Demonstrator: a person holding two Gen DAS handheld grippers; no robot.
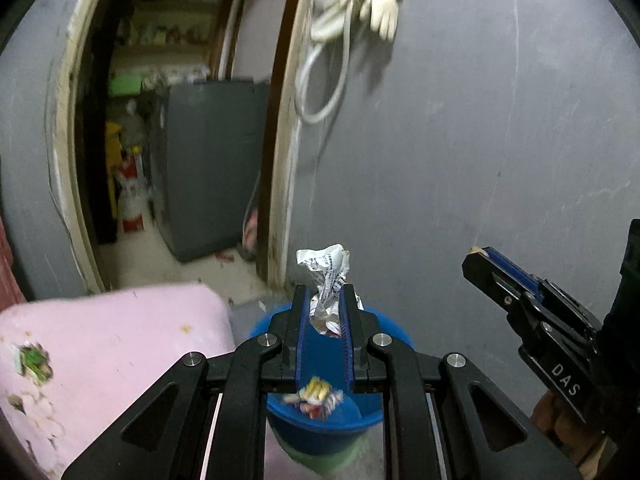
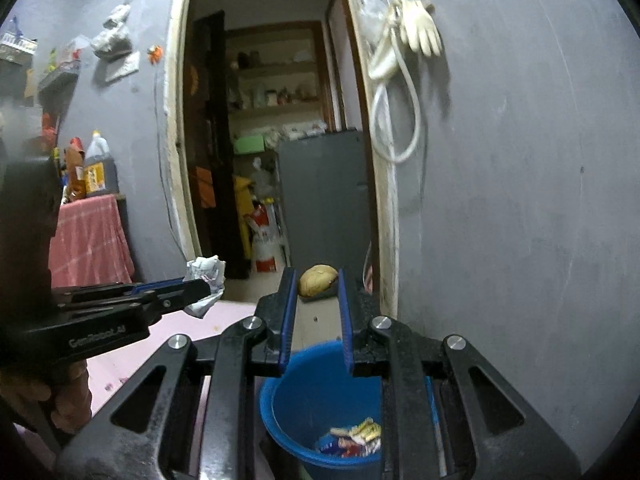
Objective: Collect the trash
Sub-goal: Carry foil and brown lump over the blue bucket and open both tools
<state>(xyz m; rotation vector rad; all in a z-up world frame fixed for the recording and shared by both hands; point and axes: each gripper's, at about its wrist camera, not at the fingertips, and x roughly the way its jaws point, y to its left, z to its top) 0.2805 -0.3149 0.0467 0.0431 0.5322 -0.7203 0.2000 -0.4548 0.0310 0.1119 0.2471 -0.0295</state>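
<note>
My left gripper (image 1: 324, 292) is shut on a crumpled white printed paper (image 1: 325, 268), whose top sticks out past the fingertips. It hangs over a blue bucket (image 1: 320, 428) with several bright wrappers (image 1: 314, 396) at its bottom. In the right wrist view the left gripper (image 2: 200, 288) comes in from the left, with the paper (image 2: 206, 270) at its tip. My right gripper (image 2: 318, 276) is shut on a small tan rounded lump (image 2: 316, 280) above the bucket (image 2: 296, 392). From the left wrist, the right gripper (image 1: 480, 256) shows on the right with a tan bit at its tip.
A pink mattress (image 1: 112, 340) lies left of the bucket. A grey wall (image 1: 460, 140) stands behind, with a white cable and glove (image 1: 360, 4) hanging on it. An open doorway (image 2: 272, 160) leads to a room with a grey cabinet (image 2: 324, 192). Bottles (image 2: 98, 168) stand above a pink cloth (image 2: 88, 240).
</note>
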